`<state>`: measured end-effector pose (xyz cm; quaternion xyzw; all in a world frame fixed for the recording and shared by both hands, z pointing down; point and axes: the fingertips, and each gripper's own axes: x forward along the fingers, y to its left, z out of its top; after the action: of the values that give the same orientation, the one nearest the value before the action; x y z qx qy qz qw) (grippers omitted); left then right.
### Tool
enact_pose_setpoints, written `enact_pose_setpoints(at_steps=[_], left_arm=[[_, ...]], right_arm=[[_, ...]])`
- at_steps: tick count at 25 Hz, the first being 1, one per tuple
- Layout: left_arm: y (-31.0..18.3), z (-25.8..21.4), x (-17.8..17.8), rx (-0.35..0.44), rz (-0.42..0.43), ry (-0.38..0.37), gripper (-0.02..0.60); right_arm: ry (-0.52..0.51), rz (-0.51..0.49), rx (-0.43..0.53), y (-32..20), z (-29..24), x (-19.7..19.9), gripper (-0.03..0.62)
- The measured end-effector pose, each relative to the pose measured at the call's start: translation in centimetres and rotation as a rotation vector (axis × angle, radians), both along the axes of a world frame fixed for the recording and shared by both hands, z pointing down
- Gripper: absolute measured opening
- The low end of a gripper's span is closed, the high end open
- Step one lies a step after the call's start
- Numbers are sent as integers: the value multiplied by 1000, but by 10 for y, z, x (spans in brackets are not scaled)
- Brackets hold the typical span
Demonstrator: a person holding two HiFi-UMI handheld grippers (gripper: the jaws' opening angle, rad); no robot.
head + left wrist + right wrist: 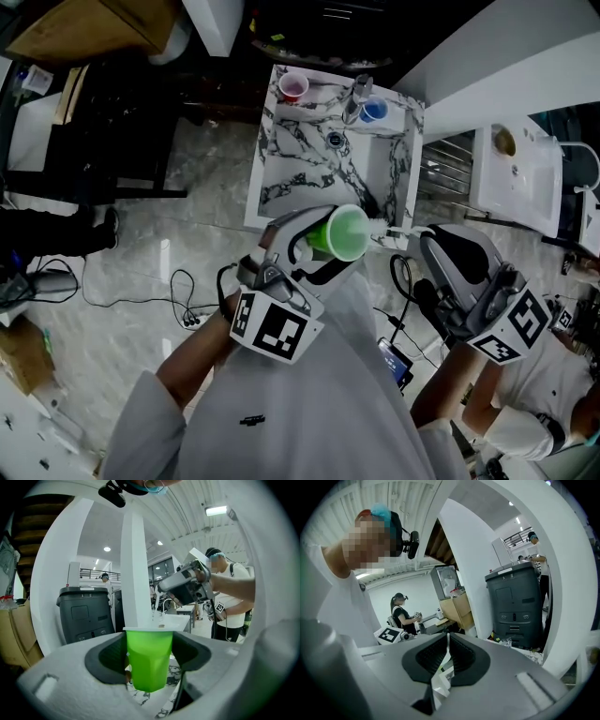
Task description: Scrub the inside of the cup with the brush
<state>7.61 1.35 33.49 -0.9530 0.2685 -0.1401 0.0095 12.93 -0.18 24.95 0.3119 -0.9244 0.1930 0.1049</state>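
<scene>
At 6 o'clock of the marble table (281, 178) | left tongs (319, 251) squeeze the green cup (345, 231) by its sides | right tongs (446, 656), at its 3 o'clock, pinch a thin white brush handle (439, 681) | cup looks light, bendy: hold softly

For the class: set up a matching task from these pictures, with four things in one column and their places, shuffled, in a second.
1 green cup
2 pink cup
3 blue cup
4 white brush handle

A far left corner of the sink
B in the right gripper jaws
C in the left gripper jaws
D beside the tap

Pairs: 1-C; 2-A; 3-D; 4-B
</scene>
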Motion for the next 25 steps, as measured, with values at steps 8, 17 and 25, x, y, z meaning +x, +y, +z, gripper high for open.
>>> enact_pose_setpoints(at_steps=[8, 17, 25], left_arm=[[-4, 0, -7, -19, -23, 8, 304], [-18, -6, -14, -17, -27, 28, 304], [-20, 2, -14, -63, 6, 11, 304]], right_arm=[[-126, 111, 12, 1, -14, 21, 25], [-187, 245, -60, -2, 13, 42, 23], [-98, 461, -106, -3, 58, 67, 23]])
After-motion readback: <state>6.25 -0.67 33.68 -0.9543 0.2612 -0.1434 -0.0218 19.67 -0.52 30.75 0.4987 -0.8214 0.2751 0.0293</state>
